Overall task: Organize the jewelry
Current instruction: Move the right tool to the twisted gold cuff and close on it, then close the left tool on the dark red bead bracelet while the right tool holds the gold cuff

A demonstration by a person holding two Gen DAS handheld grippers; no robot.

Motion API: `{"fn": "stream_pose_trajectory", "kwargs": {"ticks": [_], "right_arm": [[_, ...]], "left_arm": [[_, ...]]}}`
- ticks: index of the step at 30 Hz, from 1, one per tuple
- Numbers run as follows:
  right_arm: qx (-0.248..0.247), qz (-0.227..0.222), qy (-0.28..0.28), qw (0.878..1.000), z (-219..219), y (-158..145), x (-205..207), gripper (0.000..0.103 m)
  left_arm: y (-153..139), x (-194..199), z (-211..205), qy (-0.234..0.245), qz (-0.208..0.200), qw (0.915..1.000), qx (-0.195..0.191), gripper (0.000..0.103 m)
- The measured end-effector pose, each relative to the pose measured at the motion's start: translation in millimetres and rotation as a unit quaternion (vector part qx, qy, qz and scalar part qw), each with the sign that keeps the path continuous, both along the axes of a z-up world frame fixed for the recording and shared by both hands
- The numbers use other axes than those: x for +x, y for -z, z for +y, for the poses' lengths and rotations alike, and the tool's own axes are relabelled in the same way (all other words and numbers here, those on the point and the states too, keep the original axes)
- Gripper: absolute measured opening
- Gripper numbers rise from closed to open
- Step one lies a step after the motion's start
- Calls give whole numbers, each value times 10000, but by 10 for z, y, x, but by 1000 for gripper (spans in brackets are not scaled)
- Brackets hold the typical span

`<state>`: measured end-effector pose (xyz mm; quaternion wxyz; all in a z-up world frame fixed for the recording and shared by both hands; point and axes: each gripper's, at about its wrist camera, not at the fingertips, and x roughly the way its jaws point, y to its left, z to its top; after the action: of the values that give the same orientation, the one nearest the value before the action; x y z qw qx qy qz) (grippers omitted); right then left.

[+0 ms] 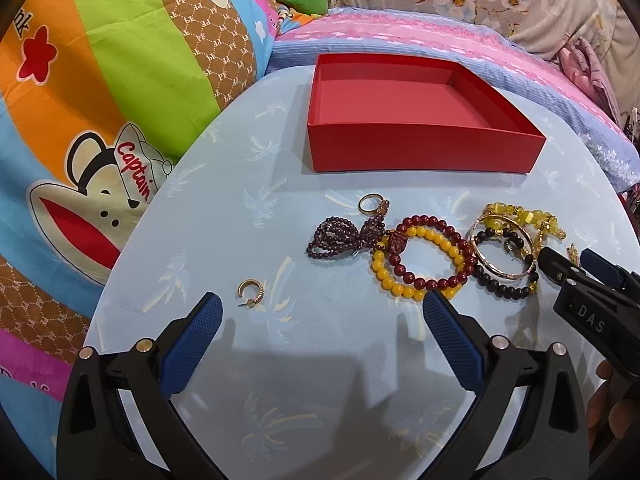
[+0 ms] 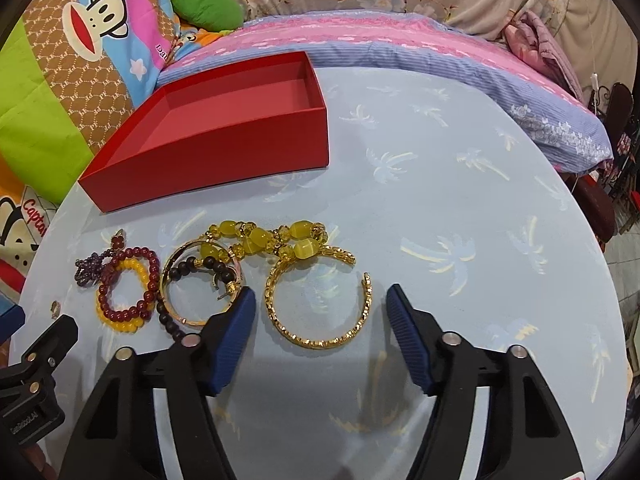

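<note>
An empty red box [image 1: 420,152] [image 2: 224,148] stands at the far side of the light blue table [image 1: 280,380]. In front of it lies a pile of jewelry: a purple bead bracelet [image 1: 340,236], a dark red [image 1: 430,254] and a yellow bead bracelet [image 1: 400,280], a black bead bracelet [image 1: 504,288], a gold bangle [image 1: 500,248], a ring [image 1: 370,203] and a gold hoop earring [image 1: 251,292]. An open gold cuff [image 2: 316,312] and a chunky yellow bead bracelet [image 2: 264,236] lie in the right wrist view. My left gripper [image 1: 322,310] is open and empty. My right gripper [image 2: 320,300] is open around the cuff.
Colourful cartoon bedding [image 1: 100,120] lies left of the table. A pink and blue quilt [image 2: 400,48] lies behind it. A green cushion [image 2: 206,6] sits at the back.
</note>
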<state>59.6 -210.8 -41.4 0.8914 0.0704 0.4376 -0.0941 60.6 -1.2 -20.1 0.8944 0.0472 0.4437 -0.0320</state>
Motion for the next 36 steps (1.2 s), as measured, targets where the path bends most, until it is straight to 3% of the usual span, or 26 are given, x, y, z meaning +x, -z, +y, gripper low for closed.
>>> {"fn": "stream_pose_trajectory", "kwargs": {"ticks": [5, 20, 31, 36], "right_arm": [[-109, -50, -70, 9999, 23, 29, 46, 55], [143, -125, -98, 9998, -51, -46, -89, 54], [213, -172, -33, 9996, -163, -122, -289, 54], [322, -147, -75, 9993, -170, -97, -309, 54]], "left_arm": [[43, 41, -22, 0, 72, 10000, 4, 96], [51, 85, -82, 66, 140, 9999, -71, 96], [3, 93, -402, 378, 145, 9991, -135, 96], [31, 150, -384, 276, 146, 9995, -93, 96]]}}
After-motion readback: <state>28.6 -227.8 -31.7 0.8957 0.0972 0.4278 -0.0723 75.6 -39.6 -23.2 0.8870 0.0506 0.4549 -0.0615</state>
